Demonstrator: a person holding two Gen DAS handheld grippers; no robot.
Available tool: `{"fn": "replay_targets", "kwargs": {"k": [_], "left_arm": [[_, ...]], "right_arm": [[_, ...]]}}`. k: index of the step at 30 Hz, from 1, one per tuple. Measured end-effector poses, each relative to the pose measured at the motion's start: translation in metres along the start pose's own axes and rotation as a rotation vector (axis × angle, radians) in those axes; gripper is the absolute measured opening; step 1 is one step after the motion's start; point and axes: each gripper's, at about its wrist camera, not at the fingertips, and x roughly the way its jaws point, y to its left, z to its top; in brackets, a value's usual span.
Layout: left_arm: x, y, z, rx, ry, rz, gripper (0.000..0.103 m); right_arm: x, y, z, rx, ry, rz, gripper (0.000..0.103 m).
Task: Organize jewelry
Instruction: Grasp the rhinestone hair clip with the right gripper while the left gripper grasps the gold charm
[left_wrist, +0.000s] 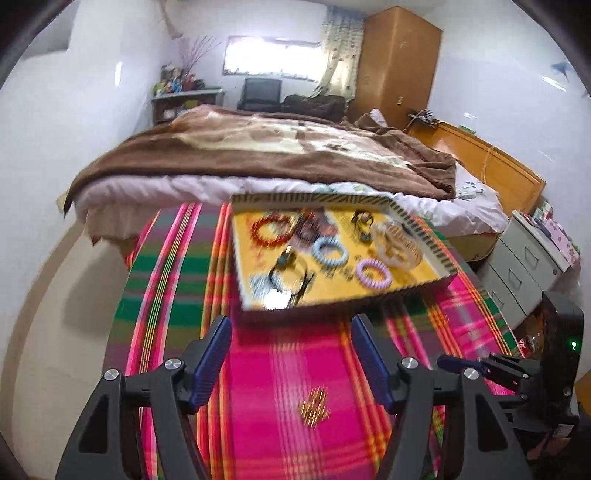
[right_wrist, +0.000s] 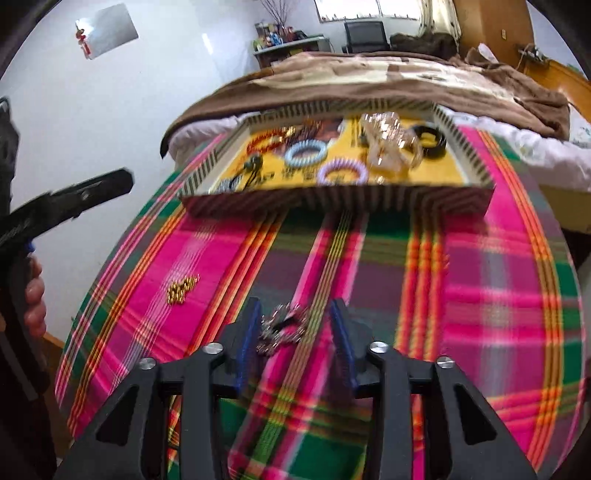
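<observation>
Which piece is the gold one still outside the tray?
On the plaid cloth, in front of the striped tray, lies a small gold beaded piece. It sits left of the right gripper and, unlike the silver chain, lies alone.

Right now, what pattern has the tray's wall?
Black-and-white stripes on the tray, clearest in the right wrist view.

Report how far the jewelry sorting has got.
Done: several bracelets, such as the purple one, lie in the tray. In hand: nothing gripped; the right gripper is open around a silver chain piece on the cloth. Left: that piece and the gold beads.
</observation>
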Motion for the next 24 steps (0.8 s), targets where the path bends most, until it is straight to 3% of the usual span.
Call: {"fn": "replay_targets", "kwargs": {"k": [3, 12, 14, 16, 18, 19, 24], "left_arm": [[-0.001, 0.011, -0.017, -0.03, 0.024, 0.014, 0.066], [0.002, 0.03, -0.042, -0.081, 0.064, 0.02, 0.066], [0.004, 0.029, -0.045, -0.077, 0.072, 0.01, 0.067], [0.009, 0.028, -0.047, -0.076, 0.085, 0.008, 0.067], [0.013, 0.025, -0.05, -0.071, 0.096, 0.003, 0.067], [0.015, 0.023, -0.051, -0.062, 0.1, -0.002, 0.067], [0.031, 0.003, -0.057, 0.005, 0.153, -0.024, 0.067]], "right_arm": [[0.007, 0.006, -0.004, 0.039, 0.01, 0.009, 0.064], [0.022, 0.036, -0.012, -0.027, -0.005, -0.215, 0.064], [0.021, 0.037, -0.016, -0.042, -0.017, -0.261, 0.056], [0.019, 0.032, -0.015, -0.031, -0.024, -0.267, 0.038], [0.015, 0.025, -0.016, -0.019, -0.026, -0.244, 0.036], [0.013, 0.023, -0.017, -0.021, -0.026, -0.239, 0.025], [0.005, 0.016, -0.021, -0.016, -0.035, -0.223, 0.023]]}}
